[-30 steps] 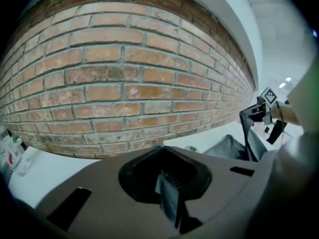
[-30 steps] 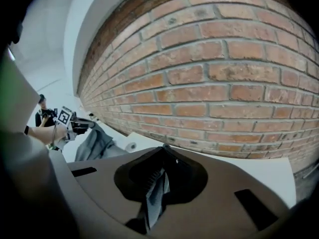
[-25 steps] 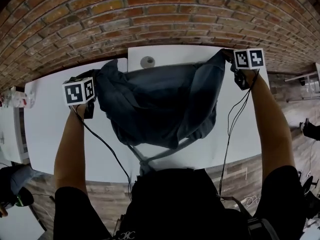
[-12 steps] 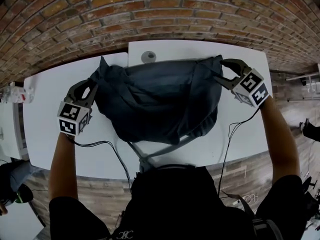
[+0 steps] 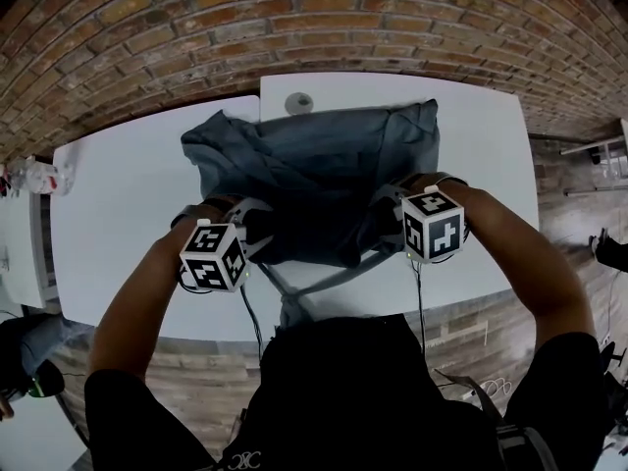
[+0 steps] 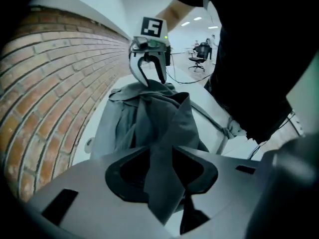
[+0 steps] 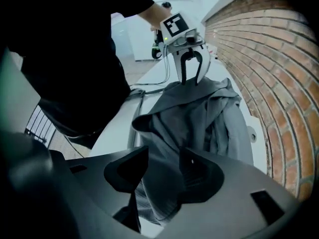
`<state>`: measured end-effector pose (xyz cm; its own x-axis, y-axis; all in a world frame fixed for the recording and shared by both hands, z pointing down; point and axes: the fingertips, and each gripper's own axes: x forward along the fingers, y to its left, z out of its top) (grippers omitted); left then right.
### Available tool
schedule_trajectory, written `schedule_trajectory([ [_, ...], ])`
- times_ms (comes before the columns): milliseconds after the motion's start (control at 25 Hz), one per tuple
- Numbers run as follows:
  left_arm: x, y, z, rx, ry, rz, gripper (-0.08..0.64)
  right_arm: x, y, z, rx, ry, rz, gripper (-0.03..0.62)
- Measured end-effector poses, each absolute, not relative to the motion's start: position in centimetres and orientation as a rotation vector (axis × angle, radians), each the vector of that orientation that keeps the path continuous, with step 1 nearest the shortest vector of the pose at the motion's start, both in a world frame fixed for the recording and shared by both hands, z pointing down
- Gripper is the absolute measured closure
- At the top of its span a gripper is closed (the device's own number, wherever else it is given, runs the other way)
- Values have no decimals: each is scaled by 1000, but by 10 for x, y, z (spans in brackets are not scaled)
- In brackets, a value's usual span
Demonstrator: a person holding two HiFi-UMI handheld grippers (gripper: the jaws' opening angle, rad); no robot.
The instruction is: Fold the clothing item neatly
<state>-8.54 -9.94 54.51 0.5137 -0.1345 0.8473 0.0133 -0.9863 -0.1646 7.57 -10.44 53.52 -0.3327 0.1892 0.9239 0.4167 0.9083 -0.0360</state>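
Head view: a dark grey garment (image 5: 324, 160) lies bunched on the middle of the white bench (image 5: 128, 214). Its far edge reaches almost to the bench's back edge, where the brick wall (image 5: 294, 27) begins. A small round grey disc (image 5: 299, 102) sits at that back edge of the bench, just touching or just beside the cloth. A pale strap (image 5: 329, 281) runs across the near part of the bench toward the person.

Both grippers hang over the near half of the bench, at the garment's near hem, pointing steeply down. The left gripper (image 5: 253, 222) is at the hem's left corner and the right gripper (image 5: 388, 212) at its right corner, each with its marker cube turned toward the person.

In the left gripper view the fingers stand apart and have just been opening. A narrow fold of the grey cloth passes between them with dark gaps at either side, so it is not pinched.

In the right gripper view the fingers stand wider apart and have just been closing a little. A thicker bundle of the hem fills most of the space between them. It lies against one finger (image 7: 202, 176), but the pair does not squeeze it.
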Motion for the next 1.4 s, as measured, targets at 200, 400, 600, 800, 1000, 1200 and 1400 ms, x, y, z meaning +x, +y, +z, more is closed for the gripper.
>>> schedule_trajectory([
  [200,-60,-94,560,-2550,-169,-1528,441,59,-87,543,-579,-1848,-296,394],
  [400,-57,-96,582,-2506,-264,-1617,440,65,-85,566,-629,-1729,-387,429],
  [600,-63,-89,600,-2494,-287,-1715,443,76,-90,566,-588,-1716,-355,574],
  [800,-73,-96,598,-2546,-159,-1707,558,84,-91,555,-542,-1770,-294,577],
  [1000,-91,-108,567,-2718,42,-1664,559,85,-117,522,-369,-1960,-86,577],
  [1200,-68,-120,543,-2850,97,-1433,392,86,-125,497,-309,-2041,14,577],
  [1400,-42,-112,573,-2661,-140,-1549,350,82,-114,497,-340,-2035,-14,577],
])
